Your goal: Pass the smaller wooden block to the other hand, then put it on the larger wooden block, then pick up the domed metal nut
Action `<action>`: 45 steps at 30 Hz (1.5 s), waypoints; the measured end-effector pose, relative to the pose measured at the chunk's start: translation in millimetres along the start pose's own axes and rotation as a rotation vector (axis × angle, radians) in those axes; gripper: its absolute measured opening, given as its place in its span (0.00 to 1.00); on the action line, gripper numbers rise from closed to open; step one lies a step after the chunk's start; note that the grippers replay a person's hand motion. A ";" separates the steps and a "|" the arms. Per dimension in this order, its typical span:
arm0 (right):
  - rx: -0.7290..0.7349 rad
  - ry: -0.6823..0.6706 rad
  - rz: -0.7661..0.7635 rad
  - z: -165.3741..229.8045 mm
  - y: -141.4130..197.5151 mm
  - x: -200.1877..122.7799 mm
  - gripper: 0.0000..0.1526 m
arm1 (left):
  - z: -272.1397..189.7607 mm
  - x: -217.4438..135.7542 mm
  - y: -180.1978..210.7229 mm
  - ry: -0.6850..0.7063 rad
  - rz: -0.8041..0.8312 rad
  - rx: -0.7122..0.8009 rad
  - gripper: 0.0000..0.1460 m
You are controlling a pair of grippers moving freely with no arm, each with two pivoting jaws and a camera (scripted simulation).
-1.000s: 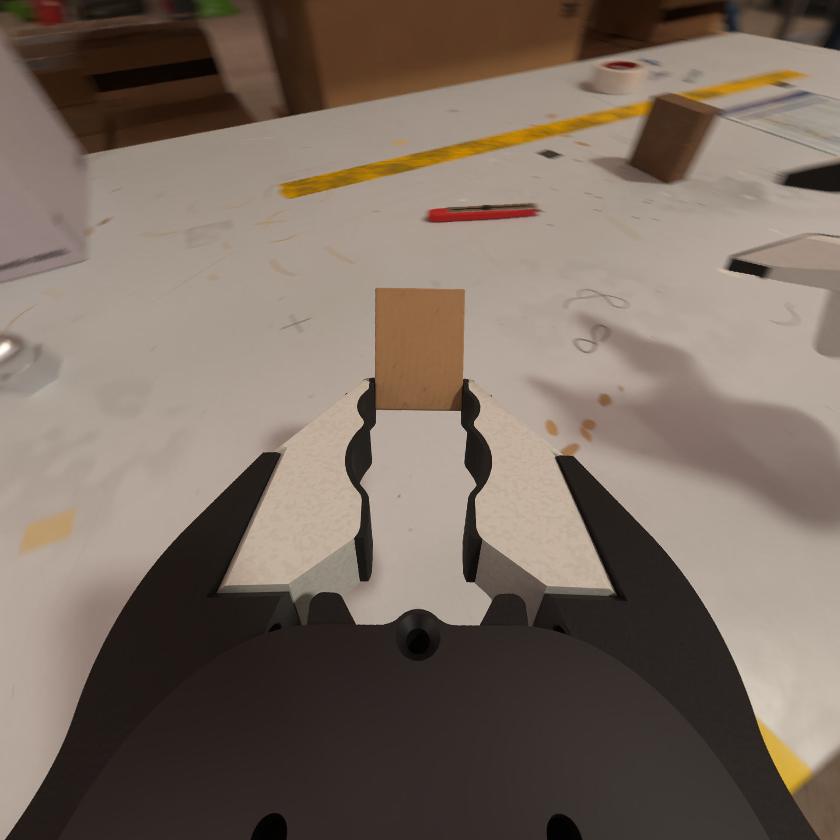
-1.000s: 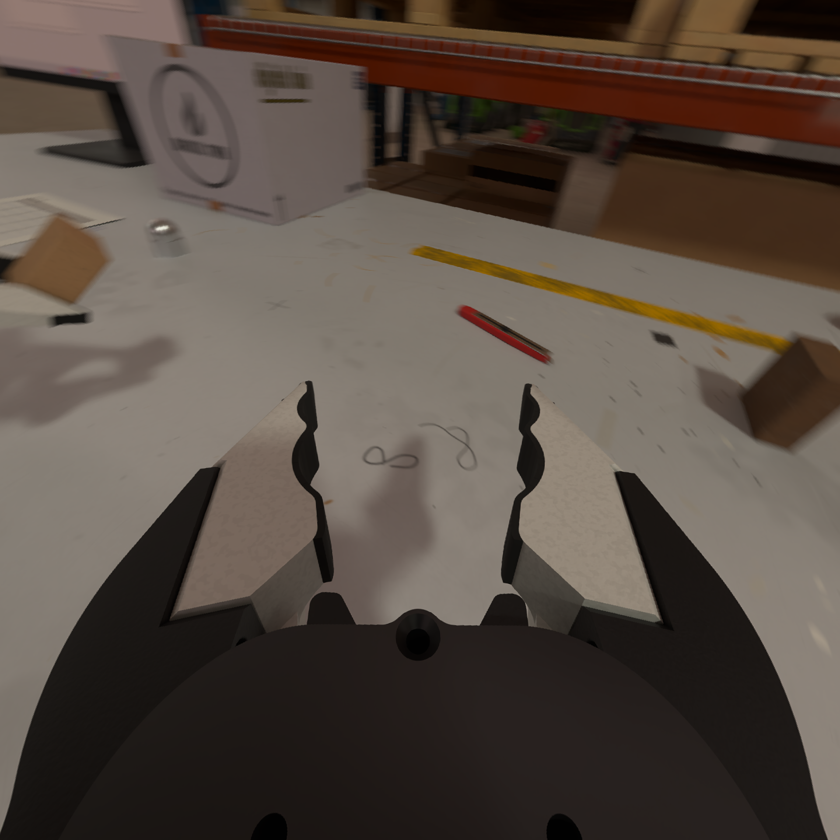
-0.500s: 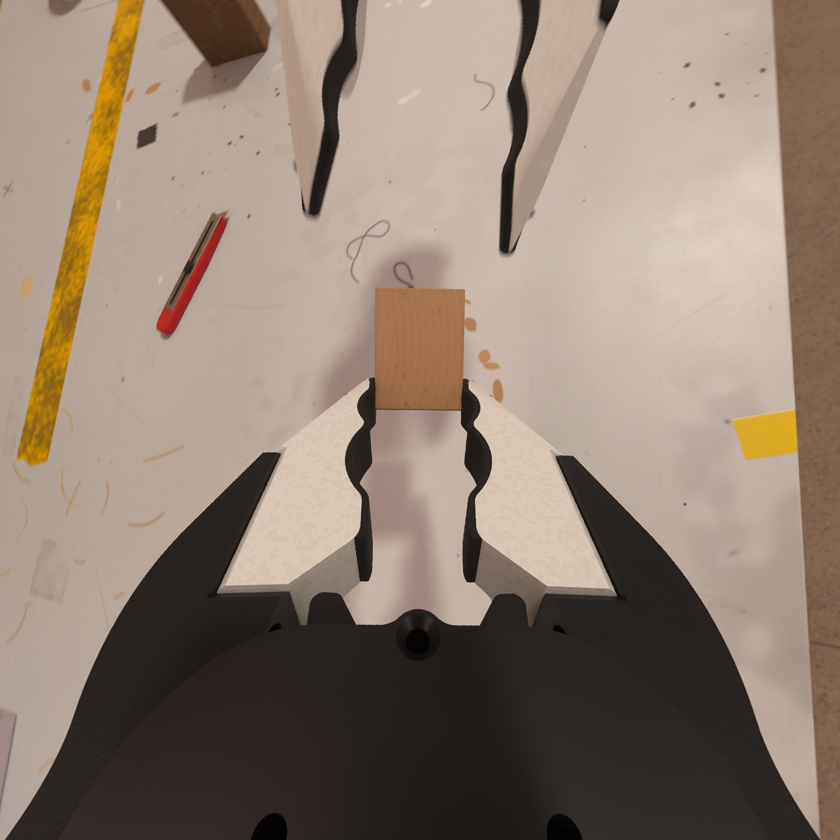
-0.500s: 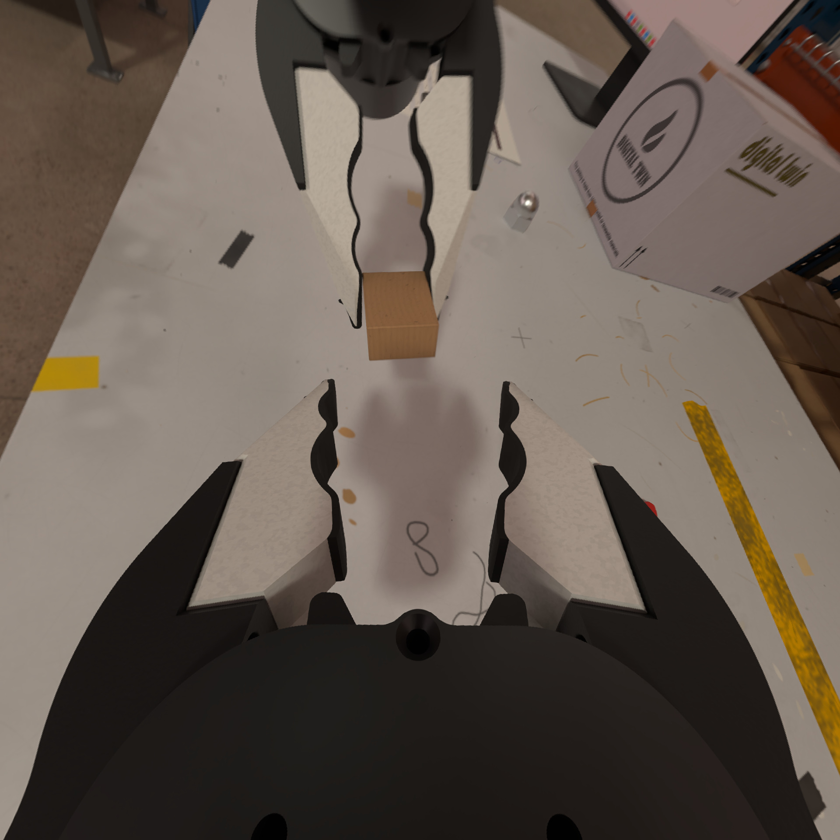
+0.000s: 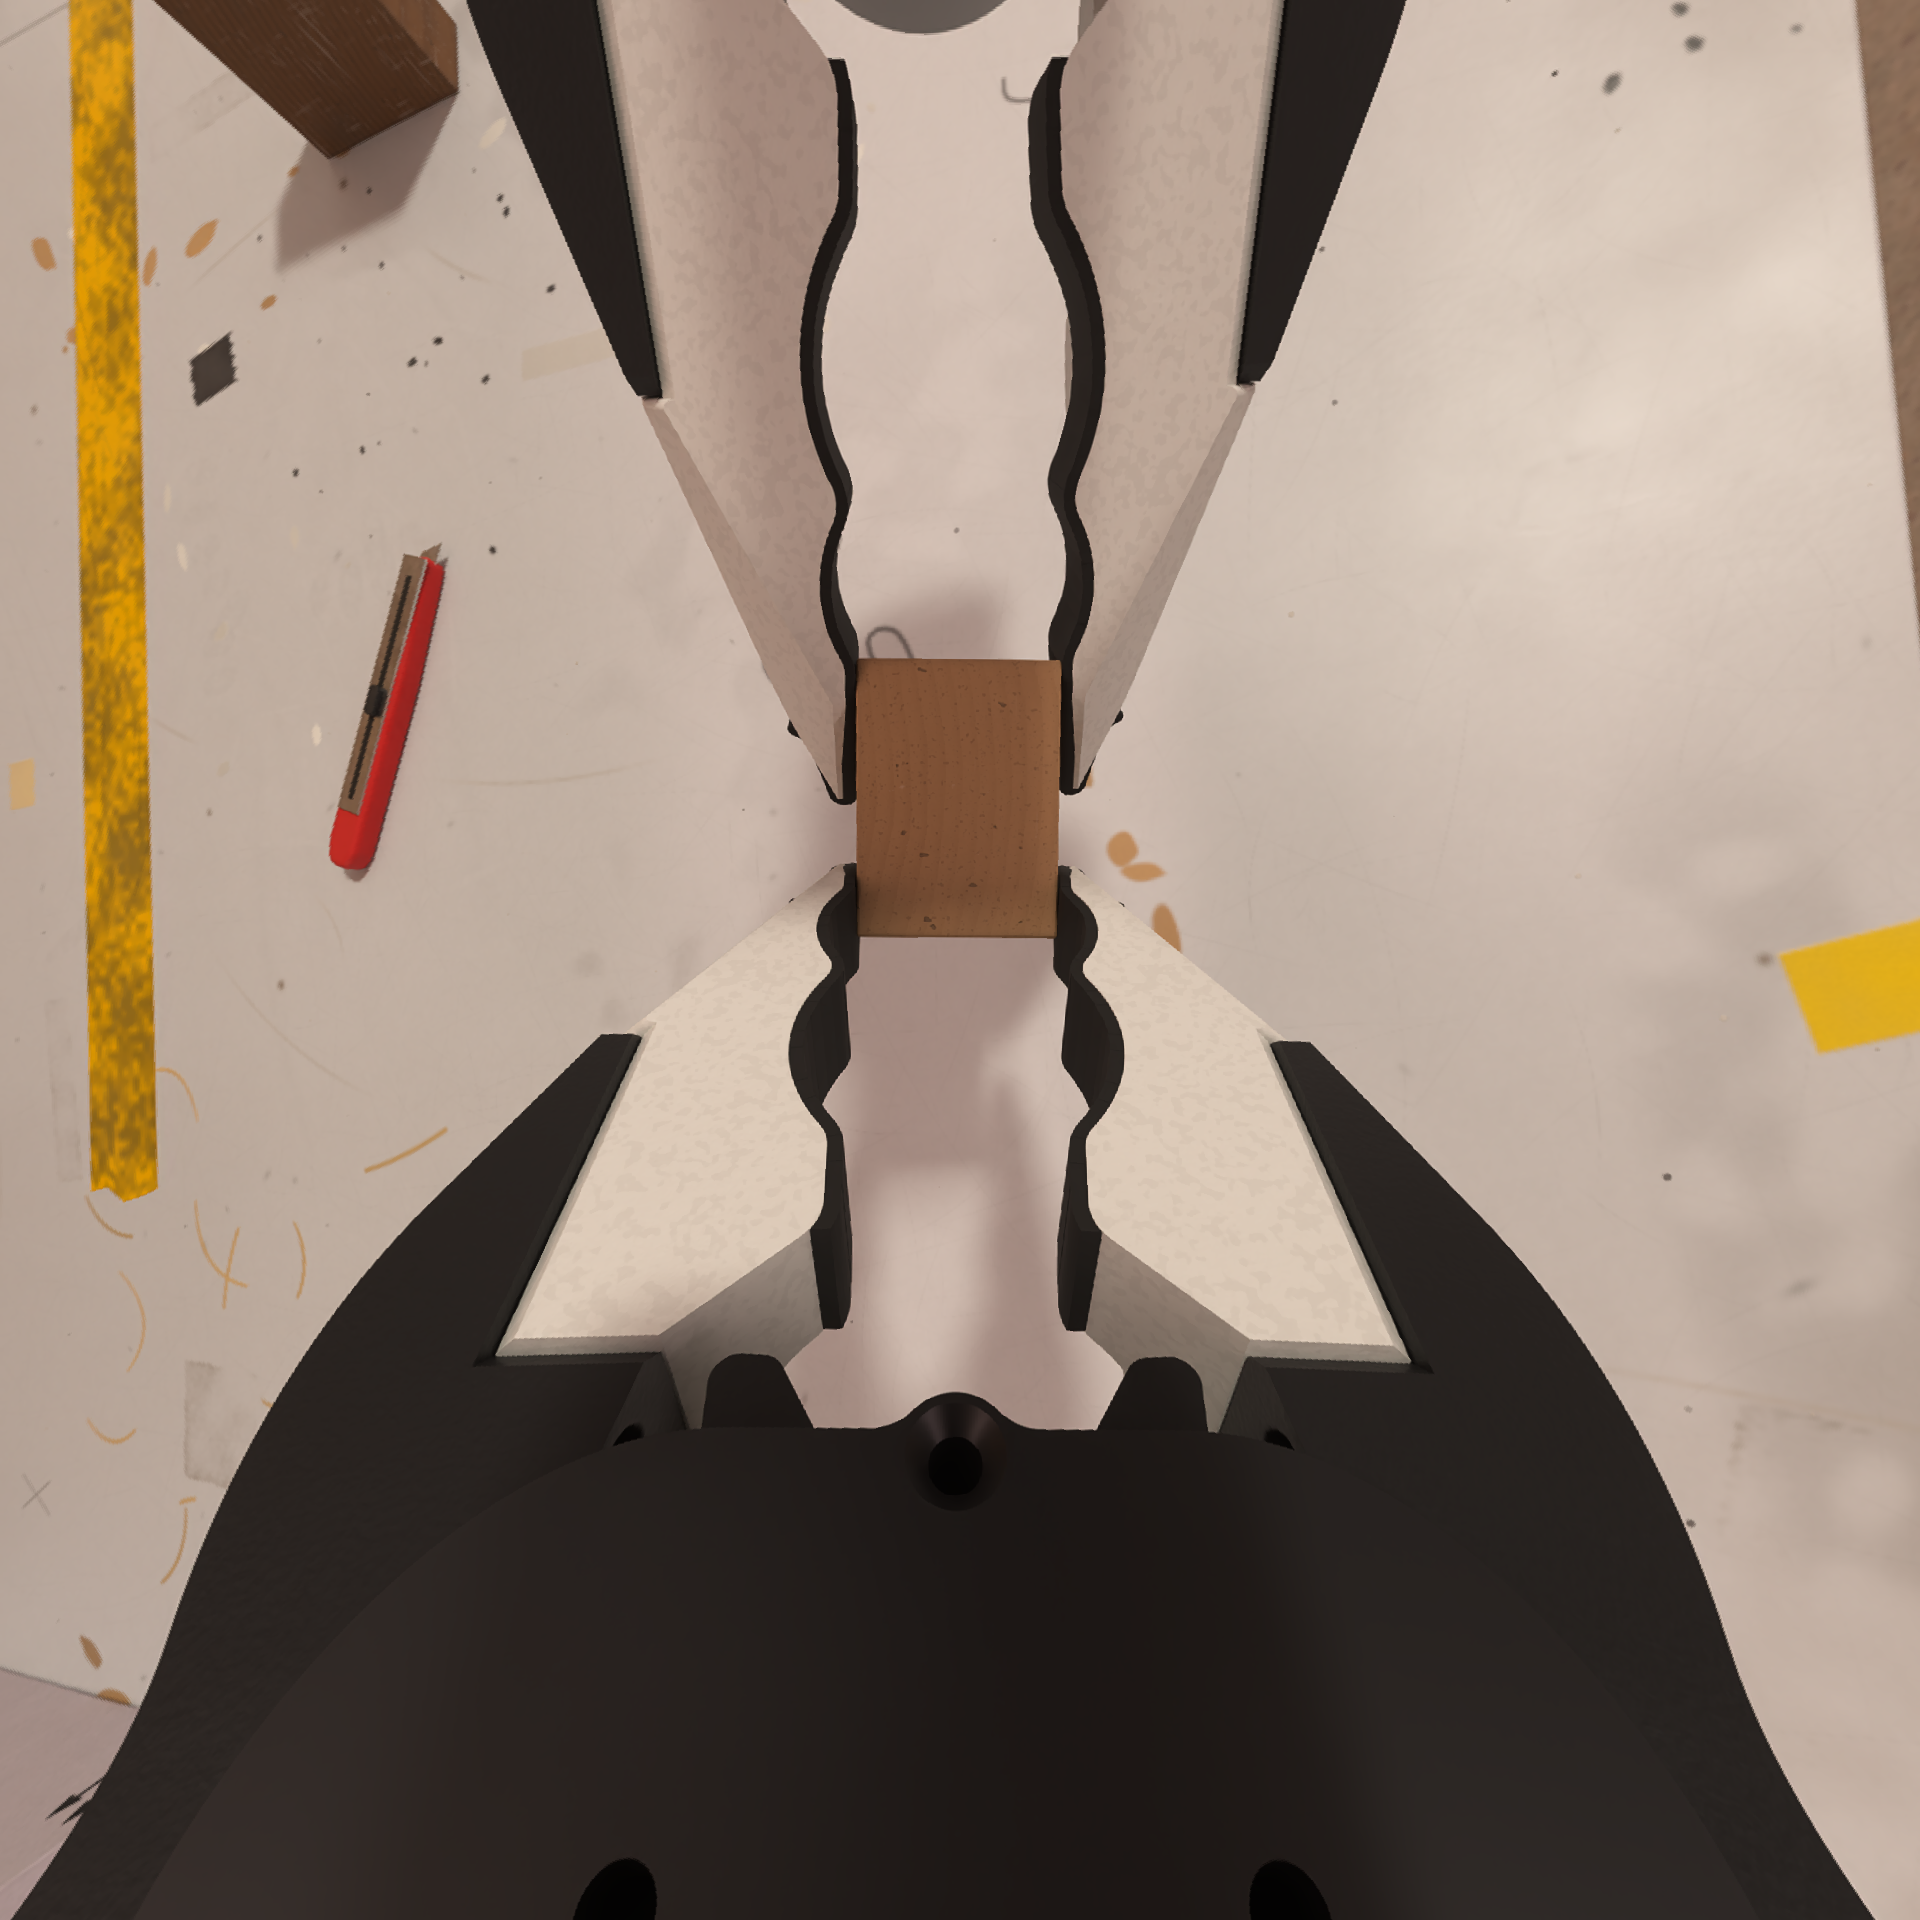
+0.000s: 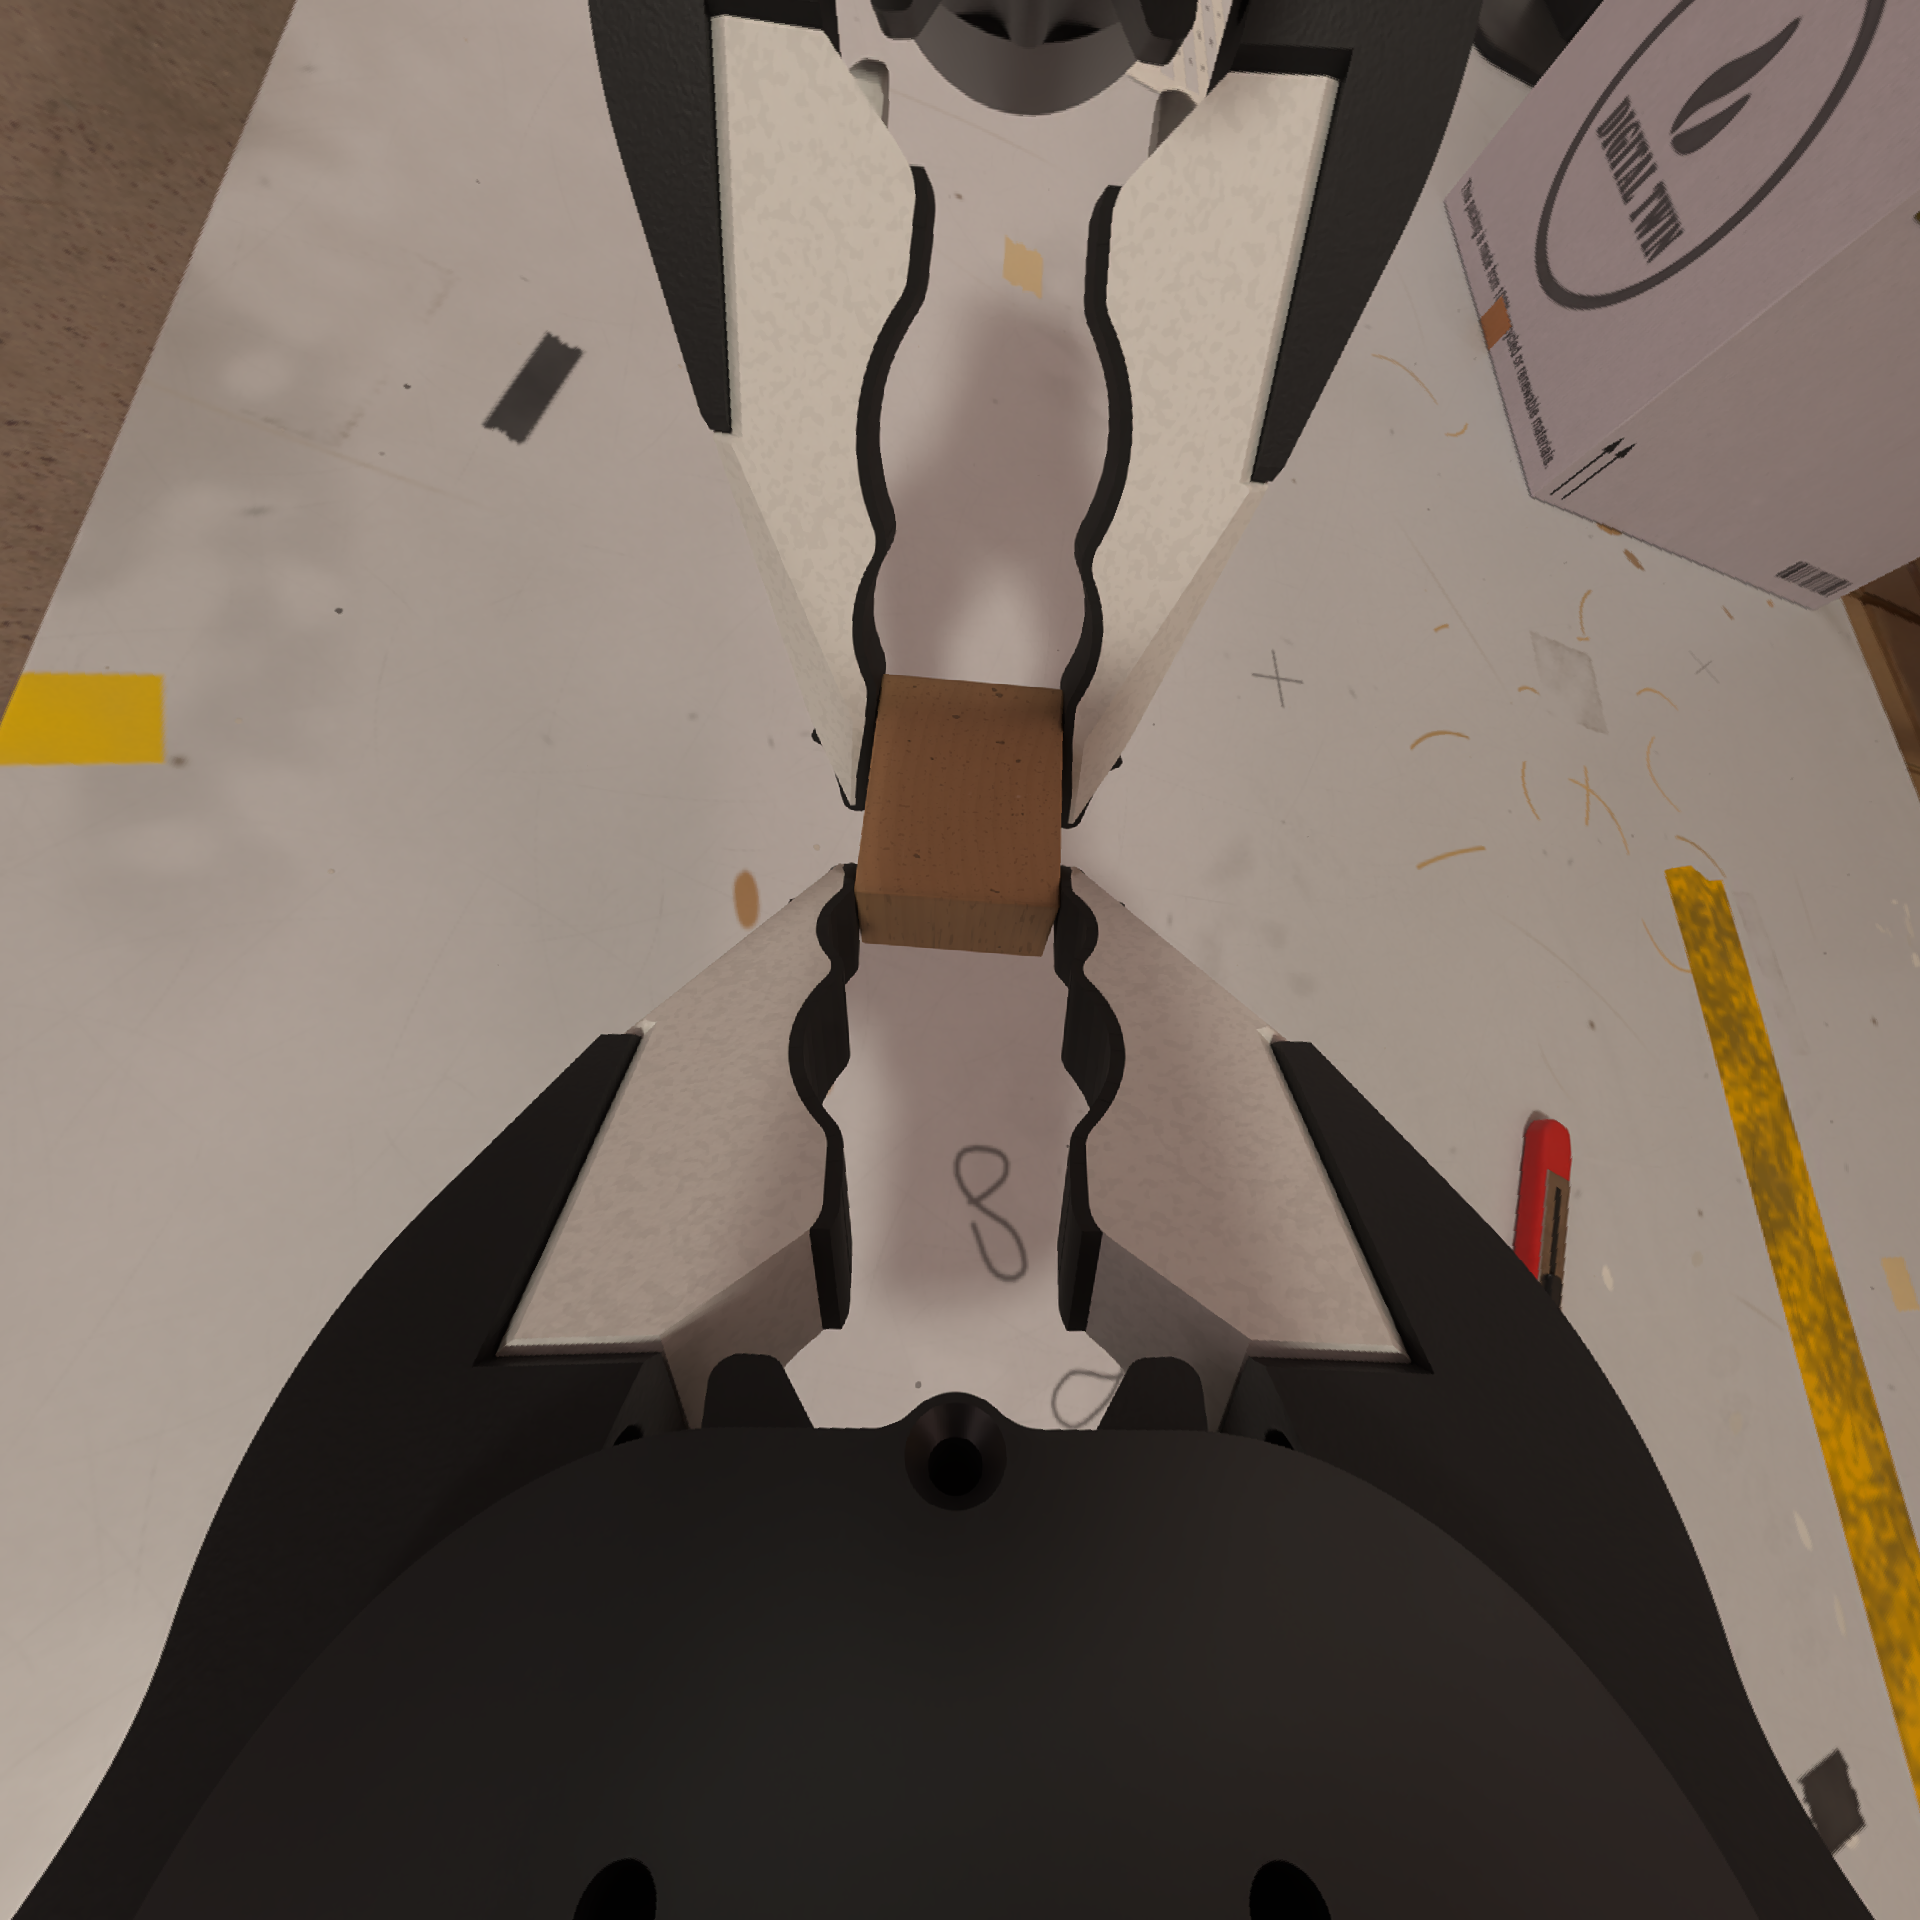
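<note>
The smaller wooden block (image 5: pixel 956 800) hangs above the white table, held at both ends. My left gripper (image 5: pixel 956 899) is shut on its near end in the left wrist view. My right gripper (image 5: pixel 956 769) comes in from the opposite side, and its fingertips press the block's other end. In the right wrist view, the right gripper (image 6: pixel 956 899) is shut on the block (image 6: pixel 961 821), with the left gripper (image 6: pixel 961 779) facing it. The larger, darker wooden block (image 5: pixel 312 62) lies on the table at the upper left. The domed metal nut is not in view.
A red utility knife (image 5: pixel 387 717) lies left of the grippers, beside a long yellow tape strip (image 5: pixel 114 623). A white cardboard box (image 6: pixel 1714 291) stands at the upper right of the right wrist view. The table edge (image 5: pixel 1870 312) runs along the right, with brown floor beyond.
My right gripper has moved in toward the left one and shut on the free end of the smaller block. The left gripper keeps its hold.
</note>
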State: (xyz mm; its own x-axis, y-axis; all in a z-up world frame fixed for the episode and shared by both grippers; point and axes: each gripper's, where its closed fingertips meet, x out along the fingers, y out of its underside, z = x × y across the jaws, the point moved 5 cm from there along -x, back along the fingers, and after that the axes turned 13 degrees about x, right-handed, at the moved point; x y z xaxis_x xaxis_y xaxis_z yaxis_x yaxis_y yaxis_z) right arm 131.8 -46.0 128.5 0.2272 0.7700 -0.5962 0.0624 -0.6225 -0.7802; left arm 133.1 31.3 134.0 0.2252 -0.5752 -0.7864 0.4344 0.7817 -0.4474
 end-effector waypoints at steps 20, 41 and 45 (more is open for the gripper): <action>0.611 0.717 -0.286 -12.7 46.4 -51.9 0.24 | -25.5 -63.0 55.8 -0.986 -0.163 -0.762 0.64; 0.818 0.916 -0.283 -4.4 72.3 -52.2 0.24 | -53.8 -53.0 85.5 -1.094 -0.119 -1.108 0.70; 0.801 0.952 -0.278 -15.3 72.8 -70.8 0.24 | -53.9 -49.4 84.5 -1.079 -0.115 -1.100 0.69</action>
State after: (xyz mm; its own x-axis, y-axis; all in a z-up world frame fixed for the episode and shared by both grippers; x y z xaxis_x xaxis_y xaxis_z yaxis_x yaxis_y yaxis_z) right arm 135.2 -147.9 116.9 0.9261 0.2489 -0.2835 -0.3063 0.0573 -0.9502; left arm 111.6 138.8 112.1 0.9490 -0.1591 -0.2723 -0.2328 0.2292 -0.9451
